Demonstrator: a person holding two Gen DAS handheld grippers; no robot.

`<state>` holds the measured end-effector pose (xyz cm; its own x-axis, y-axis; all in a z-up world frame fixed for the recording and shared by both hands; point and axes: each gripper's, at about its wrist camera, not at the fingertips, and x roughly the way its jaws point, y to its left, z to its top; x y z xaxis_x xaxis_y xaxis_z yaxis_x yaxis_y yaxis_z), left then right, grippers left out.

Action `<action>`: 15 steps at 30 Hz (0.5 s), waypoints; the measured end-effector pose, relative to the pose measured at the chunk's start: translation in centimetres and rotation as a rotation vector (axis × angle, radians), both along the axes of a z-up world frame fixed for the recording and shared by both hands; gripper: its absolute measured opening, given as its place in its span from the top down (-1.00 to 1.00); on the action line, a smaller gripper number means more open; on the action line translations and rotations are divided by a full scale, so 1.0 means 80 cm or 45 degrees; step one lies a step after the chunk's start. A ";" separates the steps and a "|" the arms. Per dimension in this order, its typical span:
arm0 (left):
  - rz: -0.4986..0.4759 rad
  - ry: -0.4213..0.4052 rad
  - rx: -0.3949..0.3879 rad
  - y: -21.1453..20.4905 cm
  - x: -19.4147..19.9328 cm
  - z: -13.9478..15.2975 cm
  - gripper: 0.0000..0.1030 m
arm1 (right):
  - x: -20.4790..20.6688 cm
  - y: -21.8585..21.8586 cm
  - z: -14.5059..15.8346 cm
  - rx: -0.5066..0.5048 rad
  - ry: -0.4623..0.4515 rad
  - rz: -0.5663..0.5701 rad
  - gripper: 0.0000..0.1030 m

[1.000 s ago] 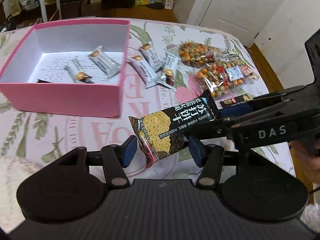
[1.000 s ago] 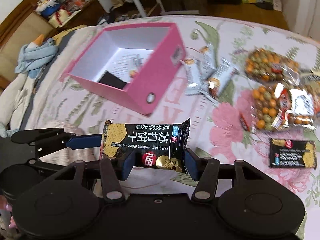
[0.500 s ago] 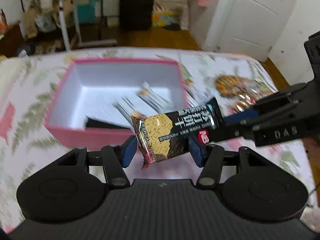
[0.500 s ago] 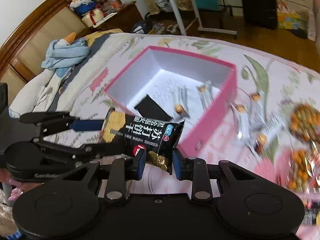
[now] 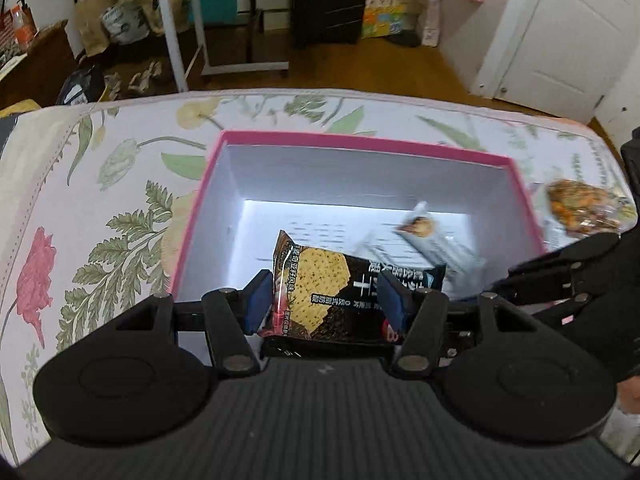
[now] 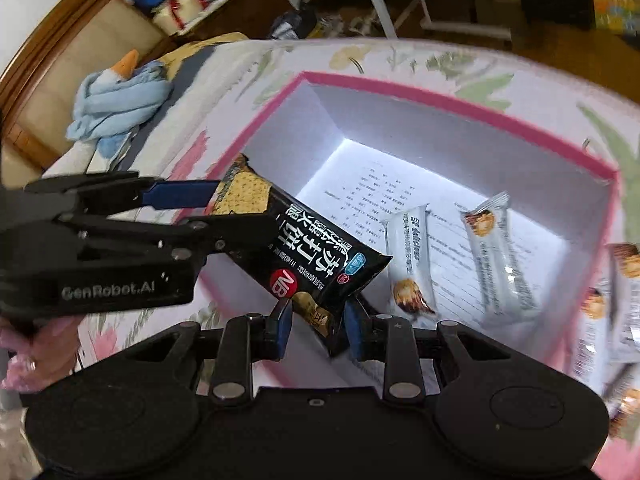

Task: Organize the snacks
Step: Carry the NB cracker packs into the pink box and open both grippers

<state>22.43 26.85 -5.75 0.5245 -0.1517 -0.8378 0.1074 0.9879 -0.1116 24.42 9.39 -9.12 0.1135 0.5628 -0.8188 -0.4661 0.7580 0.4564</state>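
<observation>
My left gripper (image 5: 320,300) and right gripper (image 6: 318,322) each clamped an end of the glossy black cracker packet (image 6: 296,248), held over the near edge of the pink box (image 5: 360,142); my right jaws had just been closing on it. Two silvery wrapped bars (image 6: 412,256) lay on the box's white lined bottom. The box sat on a flowered bedspread (image 5: 100,200), a crinkly nut bag (image 5: 580,208) at right, wooden floor beyond.
</observation>
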 end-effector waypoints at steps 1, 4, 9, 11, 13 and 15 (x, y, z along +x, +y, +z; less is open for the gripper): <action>-0.004 0.006 0.017 0.001 0.008 -0.008 -0.07 | 0.009 0.004 -0.011 0.012 0.048 -0.006 0.34; -0.012 0.034 0.038 0.001 0.024 -0.030 -0.06 | 0.026 0.014 -0.038 0.000 0.135 -0.043 0.34; -0.002 0.133 0.009 0.000 0.047 -0.060 -0.05 | 0.037 0.027 -0.064 -0.115 0.189 -0.077 0.32; 0.010 0.152 -0.006 -0.001 0.053 -0.067 -0.04 | 0.040 0.028 -0.064 -0.158 0.168 -0.088 0.31; 0.027 0.164 -0.036 -0.004 0.056 -0.068 -0.04 | 0.042 0.030 -0.060 -0.223 0.089 -0.092 0.29; 0.041 0.165 -0.062 -0.005 0.060 -0.069 -0.05 | 0.044 0.030 -0.055 -0.277 0.011 -0.096 0.29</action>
<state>27.22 26.41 -11.29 0.4177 -0.1786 -0.8909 0.0578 0.9837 -0.1701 27.95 11.82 -13.51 0.1410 0.3629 -0.9211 -0.4008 0.8717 0.2821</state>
